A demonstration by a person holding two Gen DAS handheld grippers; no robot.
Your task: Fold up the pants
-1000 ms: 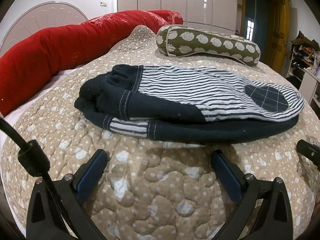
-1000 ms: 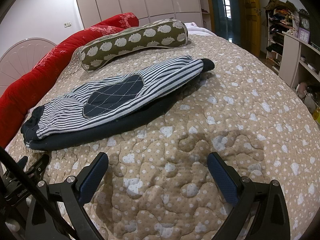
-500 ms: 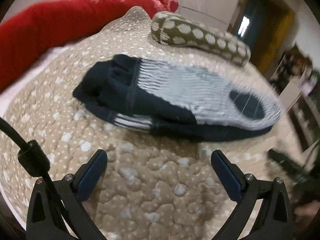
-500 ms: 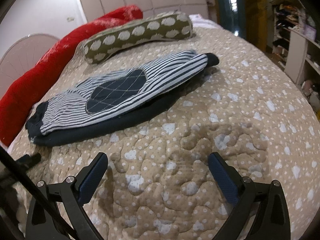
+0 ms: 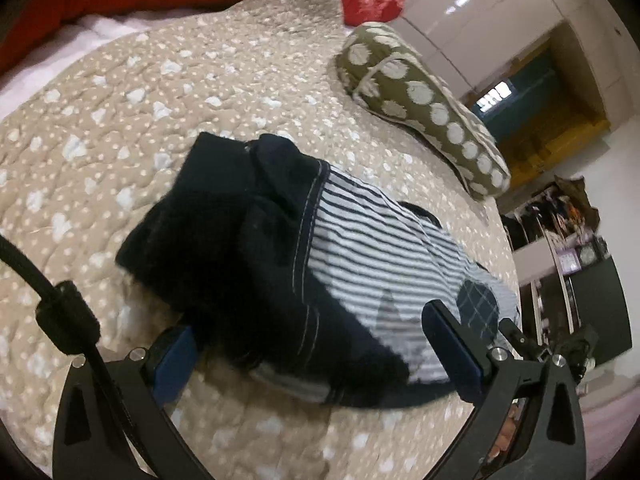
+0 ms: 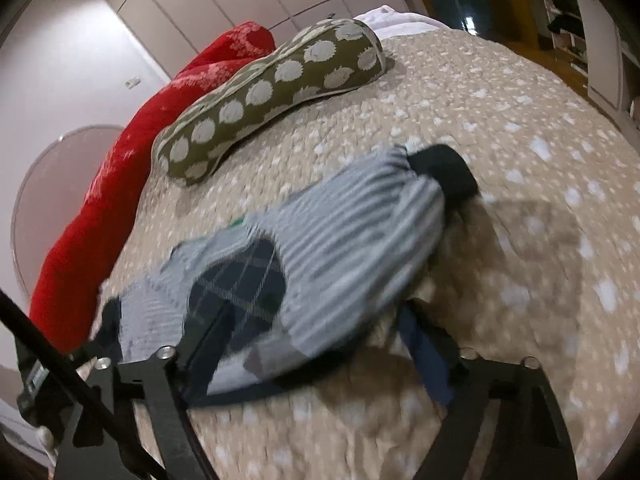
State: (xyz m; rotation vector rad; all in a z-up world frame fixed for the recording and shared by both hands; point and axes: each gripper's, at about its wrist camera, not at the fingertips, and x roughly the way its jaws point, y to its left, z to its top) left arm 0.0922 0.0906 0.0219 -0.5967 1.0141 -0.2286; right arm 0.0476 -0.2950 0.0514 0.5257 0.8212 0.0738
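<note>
Two of my grippers straddle the pants (image 5: pixel 320 264) at this moment, and I judge the folding to be well along: the garment lies on the quilted bedspread (image 5: pixel 120 92) as a layered bundle, striped legs doubled over the dark waist part, so at least one fold is already in place and what remains looks like one more fold or a lift to tidy the stack. My left gripper (image 5: pixel 316 354) is spread wide, one finger on either side of the dark waistband end, with the cloth between them but not pinched. My right gripper (image 6: pixel 324 356) is also spread wide, around the striped end near the dark checked patch (image 6: pixel 240 276); its left finger lies over the fabric and its right finger sits low beside the edge, gripping nothing that I can see. Motion blur smears both views, so I cannot tell whether any finger pad truly touches the cloth or how many layers the bundle has. Underneath the pants is hidden. Beyond, a spotted bolster (image 6: pixel 272 88) and a red pillow (image 6: pixel 120 168) lie well apart from the work.
</note>
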